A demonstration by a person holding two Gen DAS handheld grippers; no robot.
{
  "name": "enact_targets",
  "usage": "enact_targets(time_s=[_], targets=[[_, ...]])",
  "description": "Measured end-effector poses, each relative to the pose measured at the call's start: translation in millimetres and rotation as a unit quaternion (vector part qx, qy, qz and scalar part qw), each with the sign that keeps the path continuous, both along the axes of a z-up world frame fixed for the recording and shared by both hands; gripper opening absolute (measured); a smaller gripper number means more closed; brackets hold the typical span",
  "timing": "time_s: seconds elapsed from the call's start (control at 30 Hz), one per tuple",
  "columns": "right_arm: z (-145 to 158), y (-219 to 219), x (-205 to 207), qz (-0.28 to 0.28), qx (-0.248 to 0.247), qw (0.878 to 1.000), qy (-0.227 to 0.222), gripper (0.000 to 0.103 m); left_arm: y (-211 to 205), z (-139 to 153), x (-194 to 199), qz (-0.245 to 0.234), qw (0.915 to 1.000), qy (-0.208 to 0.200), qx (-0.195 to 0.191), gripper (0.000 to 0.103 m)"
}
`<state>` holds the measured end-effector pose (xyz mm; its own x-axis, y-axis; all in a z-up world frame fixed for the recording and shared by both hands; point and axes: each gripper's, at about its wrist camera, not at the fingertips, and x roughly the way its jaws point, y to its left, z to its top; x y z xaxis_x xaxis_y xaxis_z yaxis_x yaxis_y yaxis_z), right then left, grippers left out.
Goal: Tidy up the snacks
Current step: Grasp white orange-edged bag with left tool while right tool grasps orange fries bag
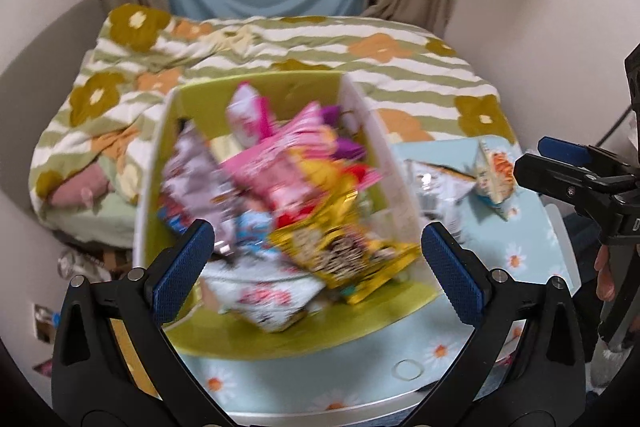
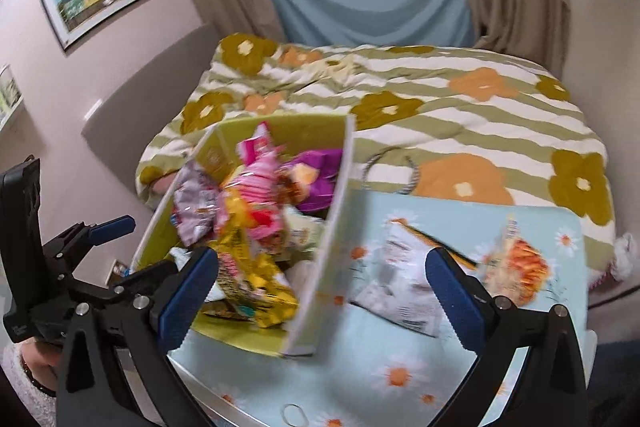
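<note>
A green box with white outer walls sits on a small table covered in a pale blue daisy-print cloth, piled with blurred snack packets in pink, yellow and purple. The left gripper hangs over the box's near end, jaws spread wide with nothing between them. The right gripper hovers beside the box's right wall, also wide apart and empty. Beyond its right fingertip, right of the box, a silver-white packet and an orange-printed packet lie on the cloth.
</note>
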<state>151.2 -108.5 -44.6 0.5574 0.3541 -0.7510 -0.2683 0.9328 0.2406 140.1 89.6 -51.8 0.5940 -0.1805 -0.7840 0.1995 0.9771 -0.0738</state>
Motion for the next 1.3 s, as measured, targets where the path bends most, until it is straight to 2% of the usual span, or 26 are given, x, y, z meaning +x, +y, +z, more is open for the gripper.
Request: enact_targets(time_s=[0.1, 0.27, 0.47, 0.67, 0.8, 0.93, 1.03, 1.13, 1.3], targets=[[5, -35, -3, -0.027, -0.011, 1.0, -0.007, 0.103, -27, 3, 4, -0.015, 0.9999, -0.002, -0.001, 0.103], [8, -89, -2, -0.041, -0.042, 0.998, -0.014, 0.103, -81, 0, 10, -0.034, 0.9994, 0.005, 0.004, 0.103], [-10, -155, 9, -0.041, -0.054, 0.998, 0.012, 0.103, -149, -26, 22, -0.048, 0.998, 0.032, 0.027, 0.103], [-43, -189, 21, 0.015, -0.083, 0.996, 0.028, 0.103, -198, -66, 35, -0.029, 0.9966, 0.056, 0.054, 0.103], [-70, -199, 29, 0.068, -0.099, 0.992, 0.022, 0.103, -219, -97, 43, -0.003, 0.9953, 0.049, 0.083, 0.103], [-104, -202, 38, 0.147, -0.111, 0.983, 0.019, 0.103, -226, -124, 52, 0.016, 0.9926, 0.062, 0.104, 0.103], [-125, -204, 44, 0.186, -0.116, 0.976, 0.021, 0.103, -226, -139, 61, 0.035, 0.99, 0.066, 0.119, 0.103], [-136, -202, 46, 0.215, -0.119, 0.969, 0.011, 0.103, -233, -148, 67, 0.027, 0.9871, 0.057, 0.147, 0.103], [-146, -193, 50, 0.256, -0.136, 0.957, -0.014, 0.103, -233, -166, 83, 0.027, 0.9851, 0.073, 0.153, 0.103]])
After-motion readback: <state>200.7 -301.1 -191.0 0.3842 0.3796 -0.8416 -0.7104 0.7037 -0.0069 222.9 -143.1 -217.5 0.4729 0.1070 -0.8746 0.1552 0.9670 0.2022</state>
